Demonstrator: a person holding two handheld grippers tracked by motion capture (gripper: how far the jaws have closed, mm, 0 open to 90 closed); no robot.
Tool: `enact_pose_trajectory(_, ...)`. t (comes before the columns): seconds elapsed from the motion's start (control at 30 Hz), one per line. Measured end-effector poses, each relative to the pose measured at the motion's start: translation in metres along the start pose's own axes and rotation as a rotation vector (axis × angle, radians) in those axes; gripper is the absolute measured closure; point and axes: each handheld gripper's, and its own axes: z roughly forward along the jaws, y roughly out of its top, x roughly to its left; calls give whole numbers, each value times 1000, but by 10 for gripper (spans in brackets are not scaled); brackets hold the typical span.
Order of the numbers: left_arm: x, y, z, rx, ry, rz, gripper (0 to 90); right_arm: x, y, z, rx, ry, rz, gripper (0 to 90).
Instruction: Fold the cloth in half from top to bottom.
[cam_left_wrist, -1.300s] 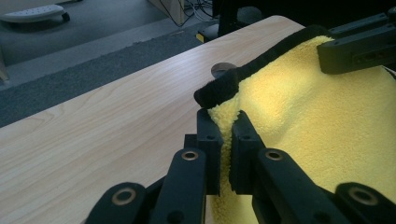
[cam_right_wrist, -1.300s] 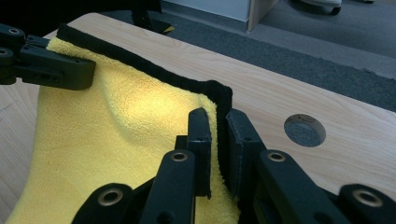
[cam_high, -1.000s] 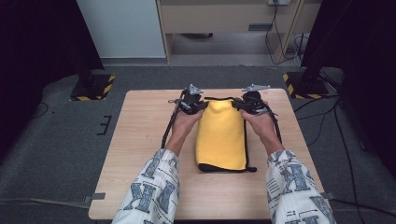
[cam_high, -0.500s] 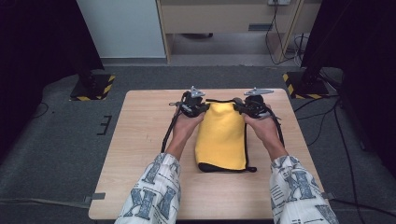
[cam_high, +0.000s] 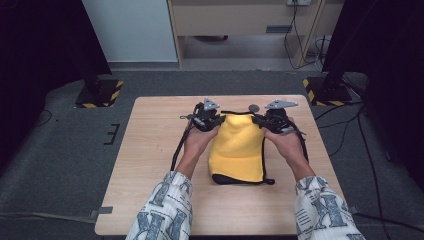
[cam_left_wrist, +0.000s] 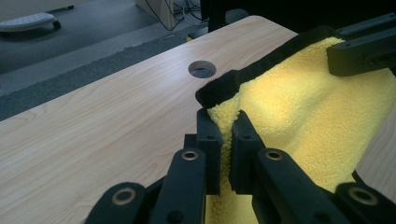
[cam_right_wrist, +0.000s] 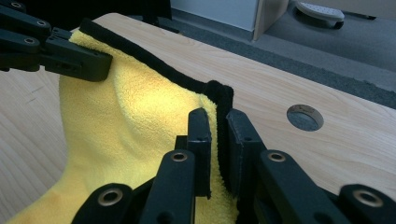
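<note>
1. Worktop (cam_high: 150, 165): pale wood-grain laminate, rectangular, with a round cable hole (cam_high: 253, 107) near its far edge.
2. Yellow microfibre cloth (cam_high: 237, 150), black-edged, lies folded at the worktop's middle, running from the far edge towards the near edge; its far corners are lifted.
3. Left gripper (cam_high: 212, 121): jaws clenched on the cloth's far left corner.
4. Right gripper (cam_high: 260, 121): jaws clenched on the far right corner, on the black hem.
5. Room: grey carpet floor (cam_high: 60, 165); hazard-striped stand bases (cam_high: 100, 93) off both far corners; a wooden cabinet (cam_high: 240, 17) and trailing cables (cam_high: 300, 35) beyond.
</note>
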Motion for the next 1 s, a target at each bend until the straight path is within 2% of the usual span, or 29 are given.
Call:
enact_pose_trajectory(0.5,-1,-4,-11,-6,2,2,849,8,-3,-6,-2,4,-11,812)
enact_pose_trajectory(0.67,-2,-6,-16,-7,4,4,849,12,-4,-9,-2,14,-32,811)
enact_pose_trajectory(1.0,-4,-17,-25,-14,-11,12,849,21,-11,-12,-9,34,-45,810)
